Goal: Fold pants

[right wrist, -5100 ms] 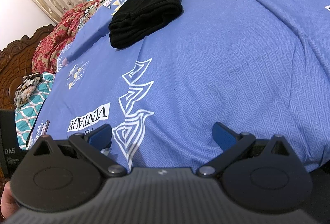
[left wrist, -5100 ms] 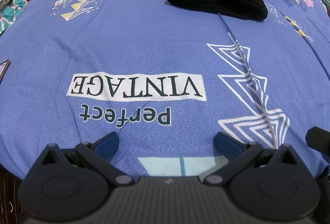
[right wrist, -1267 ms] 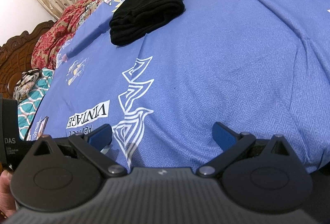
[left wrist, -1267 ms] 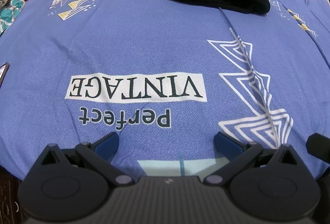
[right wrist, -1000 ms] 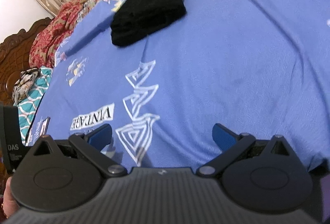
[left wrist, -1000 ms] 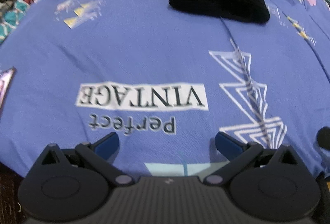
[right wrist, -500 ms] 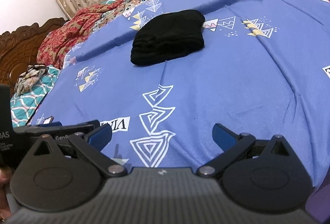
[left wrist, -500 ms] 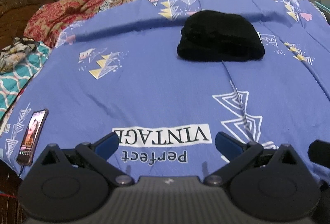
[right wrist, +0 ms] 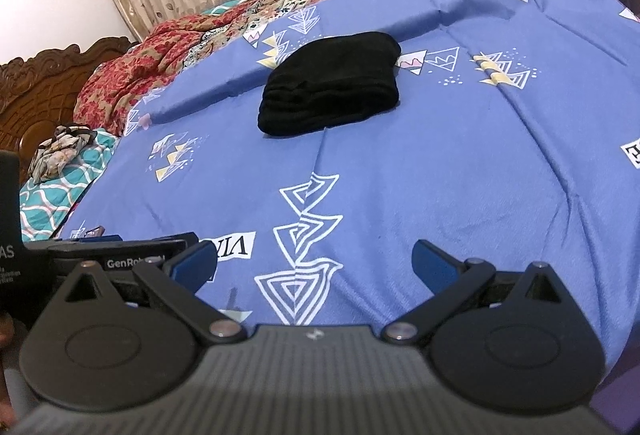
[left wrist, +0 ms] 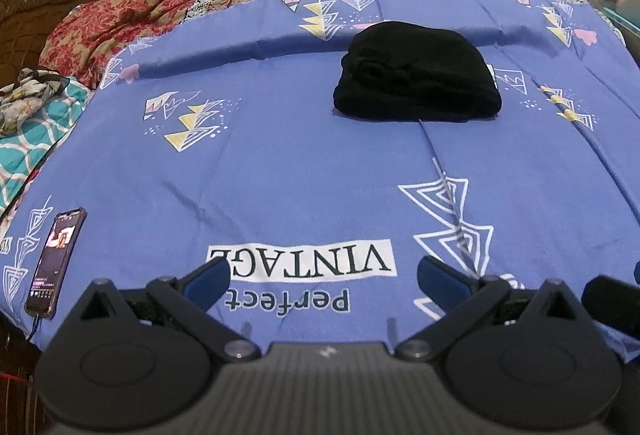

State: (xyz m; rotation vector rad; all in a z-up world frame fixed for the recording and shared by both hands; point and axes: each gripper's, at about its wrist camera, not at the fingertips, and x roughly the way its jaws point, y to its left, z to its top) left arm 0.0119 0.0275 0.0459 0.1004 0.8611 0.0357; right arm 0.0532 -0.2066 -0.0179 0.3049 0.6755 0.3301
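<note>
Bedsheet (left wrist: 280, 163) beneath both grippers (left wrist: 323, 277) (right wrist: 314, 259), jaws spread.

Black knitted-looking fabric pants (left wrist: 416, 79), folded into a compact, thick bundle with stacked layers showing along the near left edge (right wrist: 332, 91). Rounded on the far side, flatter along the near edge. Lying flat on a blue printed bed sheet (left wrist: 280, 163), toward the far half of the bed, right of centre, well apart from both hand-held grippers.
</note>
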